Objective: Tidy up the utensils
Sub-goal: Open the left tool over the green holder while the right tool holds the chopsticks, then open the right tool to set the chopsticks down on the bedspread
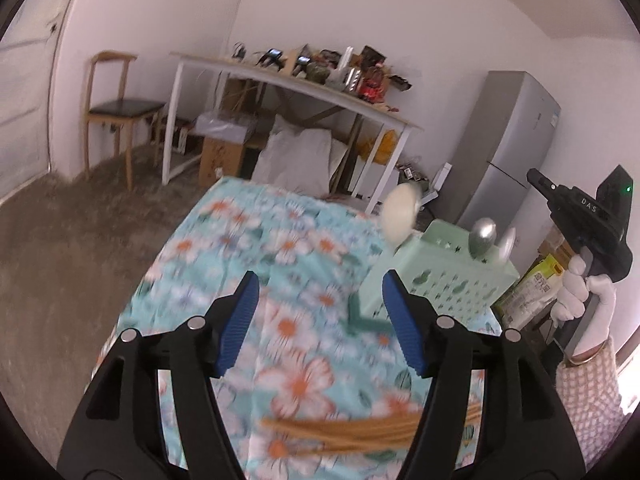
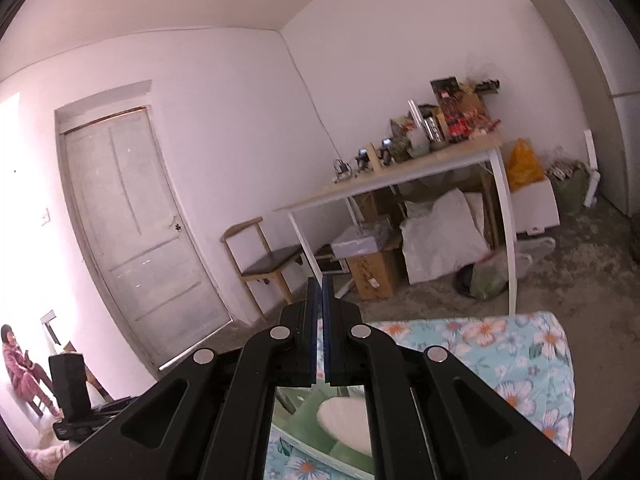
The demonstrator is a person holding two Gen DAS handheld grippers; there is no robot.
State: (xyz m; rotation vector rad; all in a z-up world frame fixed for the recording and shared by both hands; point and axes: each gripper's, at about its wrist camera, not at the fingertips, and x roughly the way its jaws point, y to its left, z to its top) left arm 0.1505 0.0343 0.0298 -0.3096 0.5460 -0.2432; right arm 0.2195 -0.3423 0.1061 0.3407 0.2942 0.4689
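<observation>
Three spoons (image 1: 482, 236) are held upright in a green basket (image 1: 448, 276); left gripper (image 1: 320, 320) is spread empty, right gripper (image 2: 320, 292) is closed.

Ahead of my left tool and to its right stands the pale green perforated utensil basket (image 1: 448, 280), upright on the flowered cloth. A white ladle-like spoon (image 1: 400, 216) rises from its near-left corner, bowl up. Two metal spoons (image 1: 484, 236) stand bowl-up toward its right side. Close under that tool, a bundle of wooden chopsticks (image 1: 348, 432) lies flat across the cloth, blurred.
</observation>
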